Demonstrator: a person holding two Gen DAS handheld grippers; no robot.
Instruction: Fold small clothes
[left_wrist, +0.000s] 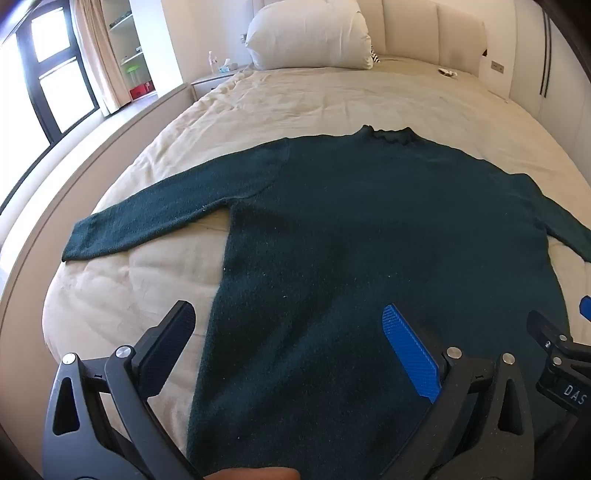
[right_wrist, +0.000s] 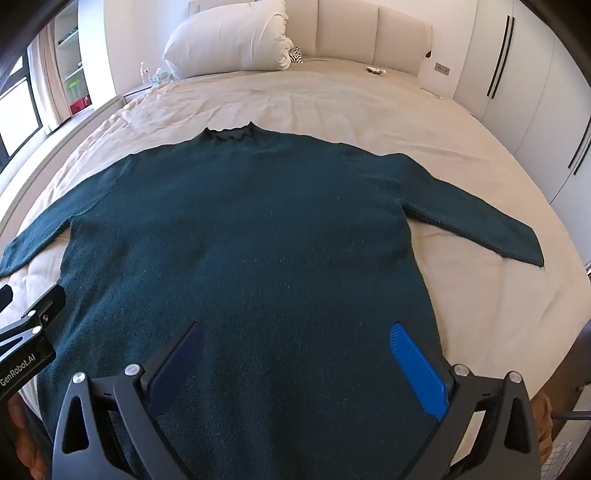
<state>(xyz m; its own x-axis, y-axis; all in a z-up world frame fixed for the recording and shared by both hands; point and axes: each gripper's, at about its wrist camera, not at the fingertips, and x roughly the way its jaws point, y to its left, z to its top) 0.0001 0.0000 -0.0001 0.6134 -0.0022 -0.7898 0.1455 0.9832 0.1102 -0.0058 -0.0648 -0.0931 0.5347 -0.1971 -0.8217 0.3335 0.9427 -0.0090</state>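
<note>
From the left wrist view, the dark green knitted long-sleeved sweater (left_wrist: 351, 240) is lying flat and face-down or face-up, I cannot tell which, on the cream quilted bed cover (left_wrist: 122, 295), collar pointing toward the white pillow (left_wrist: 310, 33); its left sleeve (left_wrist: 147, 218) is stretching out toward the bed edge; the left gripper (left_wrist: 288, 350) is hovering low over the hem region with its fingers spread wide, one black pad (left_wrist: 170, 350) over bare quilt, the blue pad (left_wrist: 410, 354) over knit, gripping nothing; the sweater's side edge is running between them.

Over to the right wrist view; the right gripper (right_wrist: 295, 369) is likewise gaping open above the lower body of the sweater, both pads over fabric, nothing pinched; the right sleeve (right_wrist: 476, 225) is angling out and down toward the bed's side; the left tool is peeking in at the frame's left edge.

Judging by the look, this knit is soft, floppy and fairly light, likely stretching if dragged; pinching a sleeve cuff or the hem corners seems the sensible hold.
</note>
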